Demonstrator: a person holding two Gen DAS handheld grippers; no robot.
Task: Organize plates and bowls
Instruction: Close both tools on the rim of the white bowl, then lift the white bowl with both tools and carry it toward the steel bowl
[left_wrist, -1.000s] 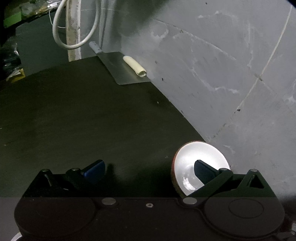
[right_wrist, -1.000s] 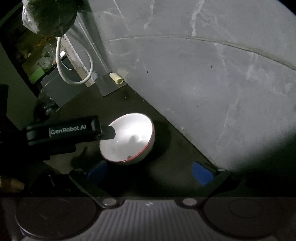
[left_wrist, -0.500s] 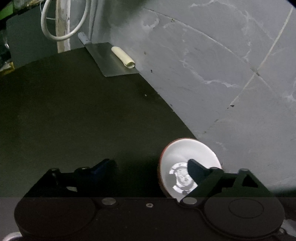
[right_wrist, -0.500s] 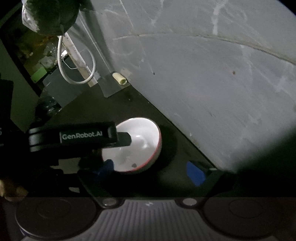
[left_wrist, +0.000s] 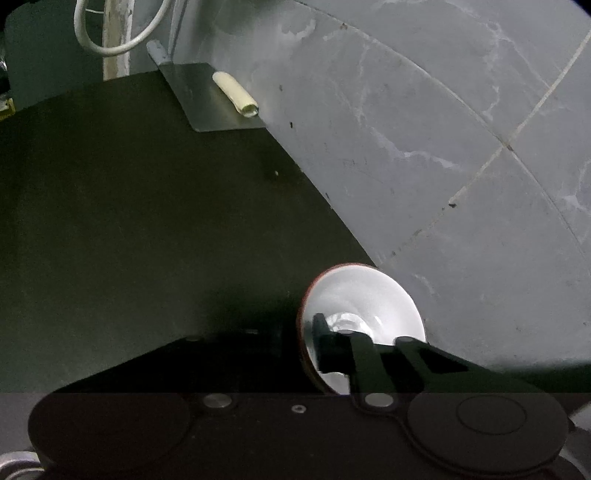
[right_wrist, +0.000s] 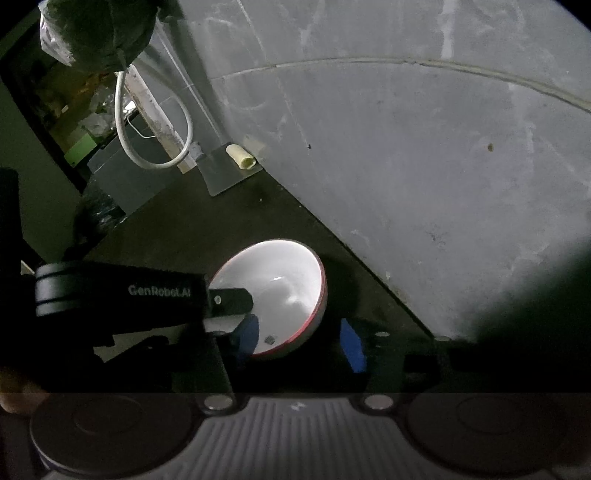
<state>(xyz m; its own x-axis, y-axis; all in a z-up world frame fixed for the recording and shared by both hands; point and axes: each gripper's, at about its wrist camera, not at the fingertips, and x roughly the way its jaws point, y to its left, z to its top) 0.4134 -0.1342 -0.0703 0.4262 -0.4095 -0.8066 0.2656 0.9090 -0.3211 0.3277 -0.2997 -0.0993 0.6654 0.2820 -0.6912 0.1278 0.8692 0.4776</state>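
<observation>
Bowl (right_wrist: 275, 291), white inside with a red outer skin, sits tilted on the dark table (left_wrist: 129, 221), close to the grey tiled wall (left_wrist: 424, 147). Looks like glazed ceramic: rigid, smooth, likely slippery and chip-prone, moderate weight. Best hold is the thin rim, one finger inside, one outside.

Left hand-held gripper (left_wrist: 308, 347) is closing on the near-left rim; its inner finger lies against the white interior, jaws nearly together with the wall pinched between (outer finger lost in shadow).

Right hand-held gripper (right_wrist: 301, 341) is closing around the bowl's near side, blue pads straddling it; the left pad is at the rim, the right pad apart from the red wall, so no grip yet.

Beyond: a metal sheet (right_wrist: 225, 173) carrying a small cream roll (right_wrist: 241, 156), and a looped white cable (right_wrist: 155, 125).
</observation>
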